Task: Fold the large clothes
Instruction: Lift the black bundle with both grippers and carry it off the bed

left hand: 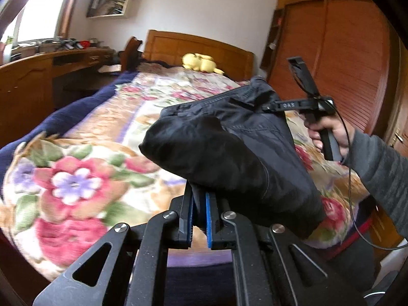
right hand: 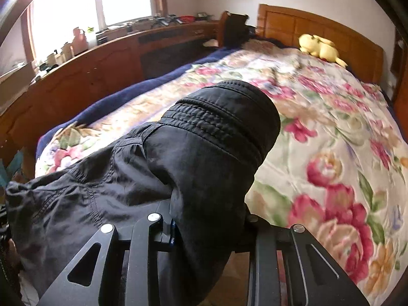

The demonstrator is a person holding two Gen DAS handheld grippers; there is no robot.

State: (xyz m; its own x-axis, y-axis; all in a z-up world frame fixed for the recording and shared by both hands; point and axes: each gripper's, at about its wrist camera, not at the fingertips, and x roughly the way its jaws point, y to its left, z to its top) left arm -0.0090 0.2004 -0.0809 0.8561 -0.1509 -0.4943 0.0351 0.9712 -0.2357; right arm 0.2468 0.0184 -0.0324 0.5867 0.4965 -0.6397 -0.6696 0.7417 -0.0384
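My left claw (left hand: pixel 200 214) was squeezed tight on a fold of the black jacket (left hand: pixel 229 137), with the cloth pinched between its blue pads (left hand: pixel 208 219). My right claw (right hand: pixel 204 229) was closed on the other side of the same jacket, and the cloth draped over it so I could not see its tips. From the left camera I saw my right hand (left hand: pixel 331 132) holding that claw's handle, with a grey sleeve (left hand: pixel 377 168) behind it. The jacket hung between my two claws, lifted up above the flowery blanket (left hand: pixel 84 178) on the bed. Farther back, a yellow soft toy (right hand: pixel 320 47) lay near the wooden headboard (right hand: pixel 318 25). A long wooden desk (right hand: pixel 107 58) stood under the bright window (right hand: pixel 84 2).
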